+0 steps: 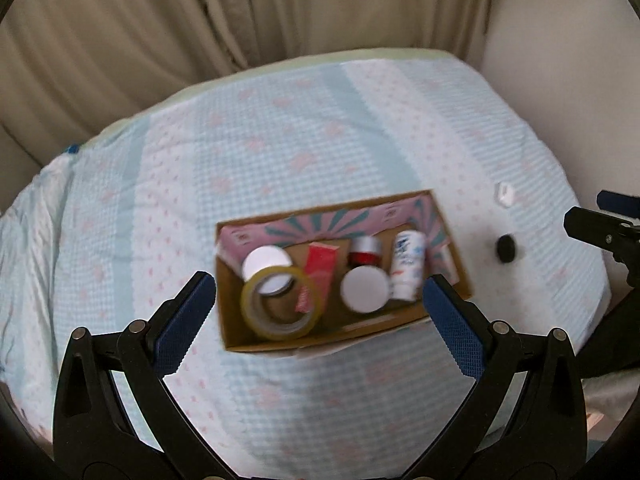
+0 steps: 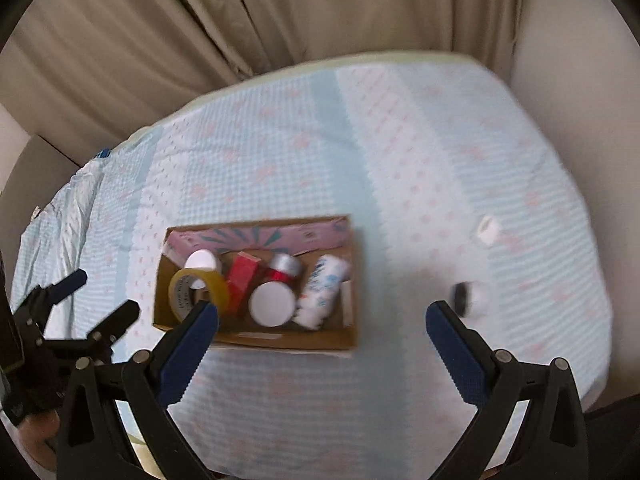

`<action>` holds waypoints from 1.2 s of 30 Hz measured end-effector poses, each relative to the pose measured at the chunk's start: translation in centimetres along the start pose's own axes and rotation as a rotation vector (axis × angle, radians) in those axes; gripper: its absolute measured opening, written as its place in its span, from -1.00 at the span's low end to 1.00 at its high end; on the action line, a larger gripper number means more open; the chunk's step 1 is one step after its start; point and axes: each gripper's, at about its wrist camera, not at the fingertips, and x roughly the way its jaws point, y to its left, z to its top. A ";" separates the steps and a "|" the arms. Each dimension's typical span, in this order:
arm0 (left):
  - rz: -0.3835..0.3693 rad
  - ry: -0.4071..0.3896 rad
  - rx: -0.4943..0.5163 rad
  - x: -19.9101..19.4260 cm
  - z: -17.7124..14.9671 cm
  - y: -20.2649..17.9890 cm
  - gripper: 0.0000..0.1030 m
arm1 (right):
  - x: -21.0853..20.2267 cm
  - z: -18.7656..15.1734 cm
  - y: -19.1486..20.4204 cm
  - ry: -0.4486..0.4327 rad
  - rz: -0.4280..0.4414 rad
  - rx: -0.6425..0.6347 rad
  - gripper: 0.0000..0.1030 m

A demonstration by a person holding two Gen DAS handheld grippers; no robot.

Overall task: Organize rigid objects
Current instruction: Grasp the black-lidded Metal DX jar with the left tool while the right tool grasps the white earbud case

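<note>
Both left gripper (image 1: 320, 292) & right gripper (image 2: 322, 322) released, holding nothing; brown cardboard box (image 1: 400, 322) of jars/tape sits btwn left jaws, small black cap (image 2: 460, 298) just beyond right jaws' outer finger.

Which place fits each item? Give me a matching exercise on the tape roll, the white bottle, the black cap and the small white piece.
Things:
1. tape roll
2. white bottle
3. black cap
4. small white piece

Places:
A. right end of the cardboard box
B. on the bedsheet, farthest to the right of the box
C. left end of the box
D. on the bedsheet, just right of the box

Pairs: 1-C, 2-A, 3-D, 4-B
</note>
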 end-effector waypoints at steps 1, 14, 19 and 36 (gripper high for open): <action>-0.016 -0.009 0.003 -0.4 0.3 -0.9 0.99 | -0.6 0.1 -0.6 -0.012 -0.016 -0.016 1.00; 0.015 -0.046 -0.132 -0.4 2.0 -15.8 0.99 | -0.8 4.0 -14.1 -0.044 0.011 -0.253 1.00; -0.026 -0.006 -0.157 3.8 1.0 -22.5 0.99 | 2.6 5.1 -18.0 -0.023 0.022 -0.414 1.00; -0.095 0.122 -0.201 23.1 -4.0 -33.4 0.78 | 19.7 3.3 -24.4 0.065 0.104 -0.670 0.92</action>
